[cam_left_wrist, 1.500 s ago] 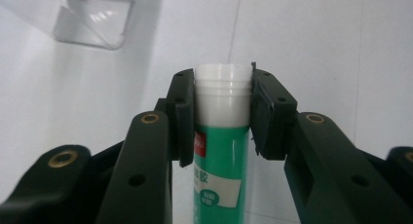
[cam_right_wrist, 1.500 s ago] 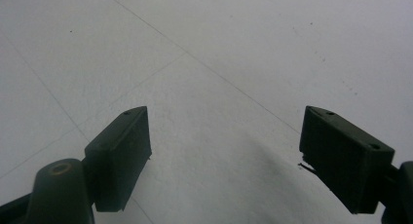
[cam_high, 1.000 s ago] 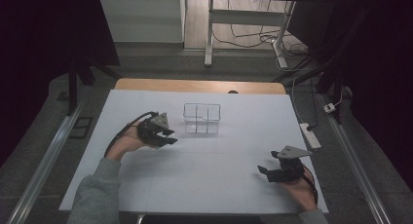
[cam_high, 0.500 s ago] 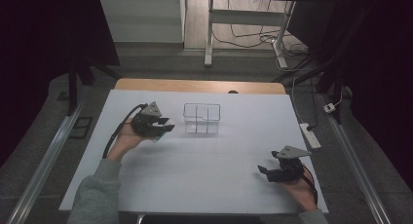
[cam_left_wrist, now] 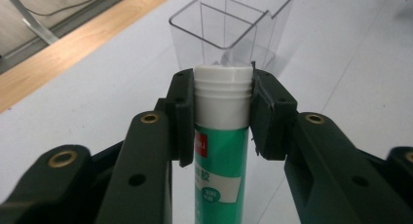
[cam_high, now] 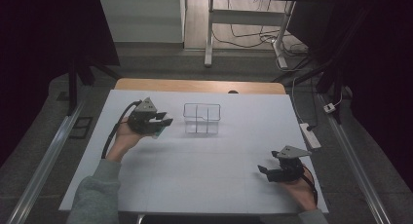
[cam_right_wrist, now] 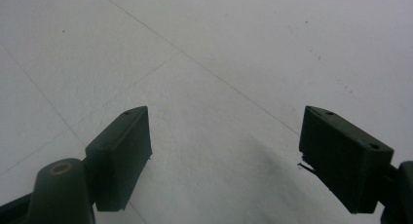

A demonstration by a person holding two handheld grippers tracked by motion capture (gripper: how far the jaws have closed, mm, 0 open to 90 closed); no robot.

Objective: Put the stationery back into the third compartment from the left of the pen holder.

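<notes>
- Left gripper [cam_high: 163, 121] first: I hold it raised over the left part of the table, its jaws clamped on a glue stick [cam_left_wrist: 220, 151], and its grey three-cornered plate [cam_high: 145, 106] faces up.
- From the left gripper view, my two black pads [cam_left_wrist: 182, 114] press on either side of the white ribbed cap [cam_left_wrist: 222, 81]; the green body runs down between the jaws toward the camera, with a small red mark and a white label whose print I cannot read.
- My left hand [cam_high: 125, 136] wraps the gripper from below, a grey sleeve [cam_high: 95, 195] covers that forearm, and a black cable [cam_high: 113, 134] loops off the gripper's back.
- Just to the right of the glue stick stands a clear plastic organizer [cam_high: 201, 118], upright on the white table cover [cam_high: 195, 170], with inner walls that split it into compartments. In the left gripper view it sits right behind the cap, near but apart from it.
- Behind the organizer a strip of wooden table edge [cam_high: 199, 85] shows past the white cover.
- Further right, well apart from the organizer, my right gripper [cam_high: 265, 171] sits low near the table's front right part, held by my right hand [cam_high: 299, 189].
- Its jaws stand wide apart with nothing between them; the right gripper view shows bare white surface with faint lines beyond the two pads [cam_right_wrist: 122, 151].
- Off the table's right edge a white power strip [cam_high: 309, 135] lies on the floor.
</notes>
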